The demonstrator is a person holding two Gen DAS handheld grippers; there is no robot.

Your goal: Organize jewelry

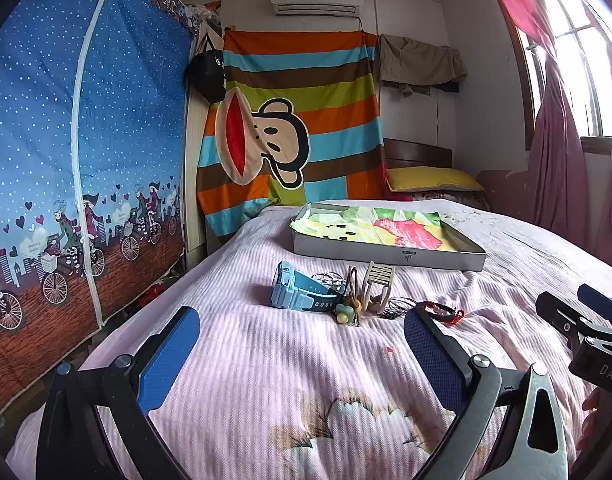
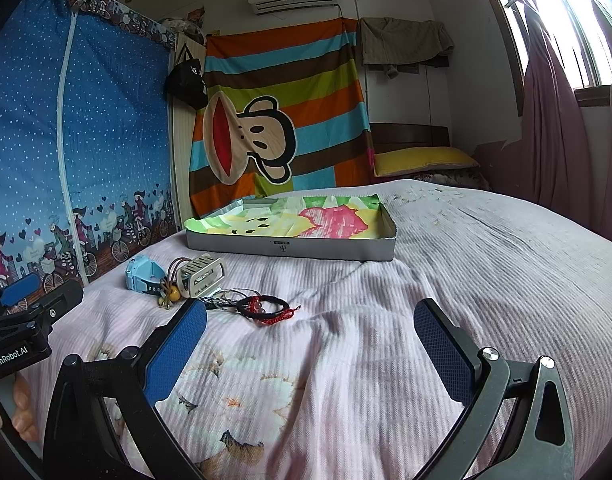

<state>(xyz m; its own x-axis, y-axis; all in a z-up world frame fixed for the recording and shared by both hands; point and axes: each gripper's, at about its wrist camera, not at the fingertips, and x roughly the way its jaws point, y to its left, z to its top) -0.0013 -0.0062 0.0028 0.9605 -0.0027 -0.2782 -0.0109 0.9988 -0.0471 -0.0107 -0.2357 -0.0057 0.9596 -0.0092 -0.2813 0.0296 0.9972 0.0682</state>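
A small pile of jewelry lies on the pink bed cover: a light blue watch point(image 1: 296, 292) point(image 2: 143, 276), a beige hair claw point(image 1: 376, 286) point(image 2: 202, 276), brown hair ties with beads point(image 1: 352, 304) point(image 2: 171, 286), thin wire bangles point(image 2: 234, 298) and a red-and-black braided bracelet point(image 1: 440, 310) point(image 2: 264, 307). Behind the pile stands a shallow grey box point(image 1: 390, 256) point(image 2: 290, 249) lined with colourful paper. My left gripper point(image 1: 302, 336) hangs open just short of the pile. My right gripper point(image 2: 312, 330) is open too, with the bracelet a little ahead of its left finger.
A blue fabric wardrobe point(image 1: 82, 152) stands along the bed's left side. A striped monkey cloth point(image 1: 290, 128) hangs at the back, beside a yellow pillow point(image 1: 430, 179). A pink curtain point(image 1: 558, 168) and a window are on the right. A hand point(image 2: 22, 408) holds the left gripper's handle.
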